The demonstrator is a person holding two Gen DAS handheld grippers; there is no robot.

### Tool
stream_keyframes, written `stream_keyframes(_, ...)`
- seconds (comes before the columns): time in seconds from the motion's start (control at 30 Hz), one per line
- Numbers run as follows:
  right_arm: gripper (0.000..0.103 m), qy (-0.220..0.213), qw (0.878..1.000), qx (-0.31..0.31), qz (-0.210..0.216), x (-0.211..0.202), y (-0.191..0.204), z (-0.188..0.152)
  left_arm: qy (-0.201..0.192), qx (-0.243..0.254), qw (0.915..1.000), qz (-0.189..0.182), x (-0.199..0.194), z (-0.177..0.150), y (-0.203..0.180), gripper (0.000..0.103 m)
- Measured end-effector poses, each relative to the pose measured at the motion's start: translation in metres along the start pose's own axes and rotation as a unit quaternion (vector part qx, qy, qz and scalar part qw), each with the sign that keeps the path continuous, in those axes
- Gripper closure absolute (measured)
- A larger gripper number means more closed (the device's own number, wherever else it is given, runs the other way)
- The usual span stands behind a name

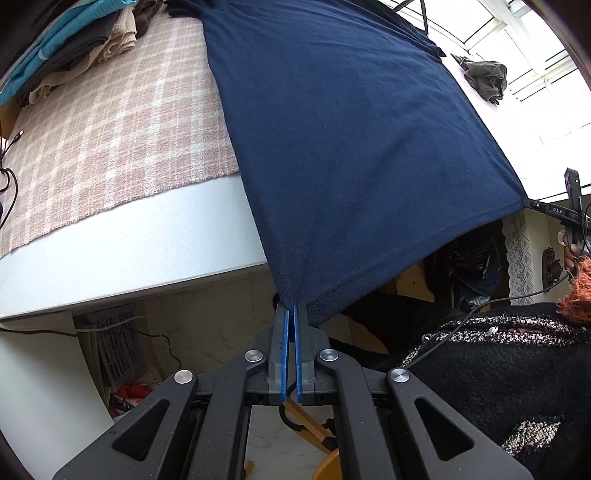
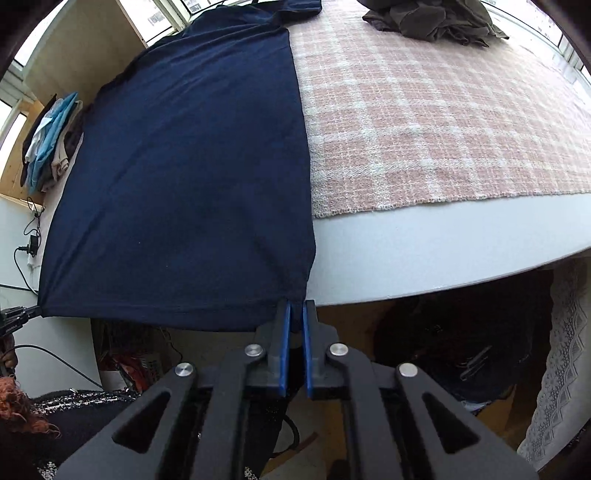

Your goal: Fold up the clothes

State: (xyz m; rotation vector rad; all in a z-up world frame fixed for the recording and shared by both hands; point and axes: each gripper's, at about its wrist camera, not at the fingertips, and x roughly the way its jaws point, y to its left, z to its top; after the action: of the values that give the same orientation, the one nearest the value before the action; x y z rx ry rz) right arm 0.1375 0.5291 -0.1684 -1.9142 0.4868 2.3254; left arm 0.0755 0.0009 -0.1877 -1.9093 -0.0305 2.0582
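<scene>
A navy blue T-shirt (image 1: 351, 140) lies spread over the pink plaid blanket (image 1: 110, 122) and hangs past the table's near edge. My left gripper (image 1: 291, 308) is shut on the shirt's bottom left hem corner, off the table edge. My right gripper (image 2: 294, 306) is shut on the bottom right hem corner of the same shirt (image 2: 192, 177). The hem is stretched taut between them. The right gripper also shows far right in the left wrist view (image 1: 532, 204); the left one shows at the left edge of the right wrist view (image 2: 35, 309).
A stack of folded clothes (image 1: 70, 48) sits at the table's far left corner, also seen in the right wrist view (image 2: 51, 144). A crumpled grey garment (image 2: 432, 18) lies at the far right of the blanket (image 2: 443, 129). The white table edge (image 2: 424, 251) runs in front. Cables and a basket sit below.
</scene>
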Motion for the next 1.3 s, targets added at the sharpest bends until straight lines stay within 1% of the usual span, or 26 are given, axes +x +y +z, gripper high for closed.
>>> stream_keyframes(0.17, 0.097, 0.058, 0.995, -0.052, -0.06, 0.035, 0.019, 0.01, 0.027, -0.002, 0.9996, -0.006, 0.031, 0.009, 0.01, 0.101)
stream_keyframes(0.23, 0.094, 0.081, 0.992, -0.06, -0.07, 0.036, 0.023, 0.018, 0.044, 0.003, 0.999, 0.0, 0.038, 0.008, 0.011, 0.099)
stream_keyframes(0.27, 0.092, 0.08, 0.993, -0.054, -0.067, 0.029, 0.023, 0.022, 0.054, 0.005, 0.9985, 0.005, 0.039, 0.007, 0.012, 0.099)
stream_keyframes(0.33, 0.08, 0.073, 0.995, -0.039, -0.058, 0.009, 0.023, 0.032, 0.045, -0.001, 0.999, 0.004, 0.026, 0.001, 0.02, 0.098)
stream_keyframes(0.4, 0.079, 0.036, 0.999, -0.019, -0.028, -0.025, 0.023, 0.048, 0.036, -0.008, 0.9993, 0.002, 0.011, -0.005, 0.029, 0.096)
stream_keyframes(0.5, 0.079, -0.039, 0.999, -0.012, 0.009, -0.08, 0.033, 0.083, -0.006, -0.018, 0.9991, 0.037, -0.026, 0.003, 0.05, 0.095)
stream_keyframes(0.6, 0.079, -0.087, 0.993, -0.076, 0.023, -0.11, 0.078, 0.13, -0.076, -0.027, 0.9951, 0.057, -0.064, 0.04, 0.07, 0.096)
stream_keyframes(0.67, 0.079, -0.118, 0.985, -0.121, 0.031, -0.129, 0.109, 0.161, -0.123, -0.023, 0.9888, 0.081, -0.08, 0.075, 0.073, 0.096)
stream_keyframes(0.73, 0.079, -0.148, 0.974, -0.165, 0.039, -0.148, 0.139, 0.193, -0.163, -0.022, 0.981, 0.102, -0.089, 0.112, 0.075, 0.096)
stream_keyframes(0.8, 0.079, -0.158, 0.964, -0.207, 0.047, -0.141, 0.174, 0.226, -0.197, -0.032, 0.9738, 0.109, -0.092, 0.15, 0.075, 0.096)
stream_keyframes(0.87, 0.079, -0.162, 0.954, -0.245, 0.061, -0.13, 0.21, 0.258, -0.225, -0.053, 0.9671, 0.106, -0.089, 0.186, 0.073, 0.095)
stream_keyframes(0.9, 0.079, -0.161, 0.95, -0.257, 0.069, -0.12, 0.225, 0.273, -0.228, -0.059, 0.9658, 0.109, -0.085, 0.202, 0.074, 0.093)
stream_keyframes(0.93, 0.079, -0.157, 0.948, -0.268, 0.076, -0.114, 0.241, 0.274, -0.231, -0.066, 0.9645, 0.111, -0.08, 0.218, 0.075, 0.093)
stream_keyframes(1.0, 0.079, -0.144, 0.943, -0.288, 0.088, -0.089, 0.268, 0.297, -0.232, -0.074, 0.9623, 0.121, -0.07, 0.248, 0.073, 0.093)
stream_keyframes(1.03, 0.077, -0.137, 0.94, -0.3, 0.09, -0.075, 0.281, 0.31, -0.231, -0.075, 0.962, 0.125, -0.067, 0.261, 0.074, 0.093)
stream_keyframes(1.07, 0.07, -0.132, 0.938, -0.31, 0.086, -0.062, 0.293, 0.324, -0.227, -0.076, 0.9622, 0.13, -0.063, 0.273, 0.075, 0.093)
stream_keyframes(1.1, 0.066, -0.127, 0.935, -0.32, 0.08, -0.048, 0.305, 0.338, -0.222, -0.077, 0.9625, 0.135, -0.058, 0.286, 0.076, 0.092)
stream_keyframes(1.13, 0.06, -0.125, 0.935, -0.324, 0.072, -0.036, 0.313, 0.352, -0.22, -0.075, 0.963, 0.136, -0.055, 0.297, 0.075, 0.093)
stream_keyframes(1.2, 0.06, -0.12, 0.936, -0.326, 0.062, -0.014, 0.325, 0.38, -0.219, -0.065, 0.9639, 0.137, -0.052, 0.319, 0.073, 0.093)
stream_keyframes(1.3, 0.06, -0.108, 0.939, -0.321, 0.056, 0.016, 0.335, 0.419, -0.222, -0.034, 0.9636, 0.145, -0.051, 0.364, 0.072, 0.084)
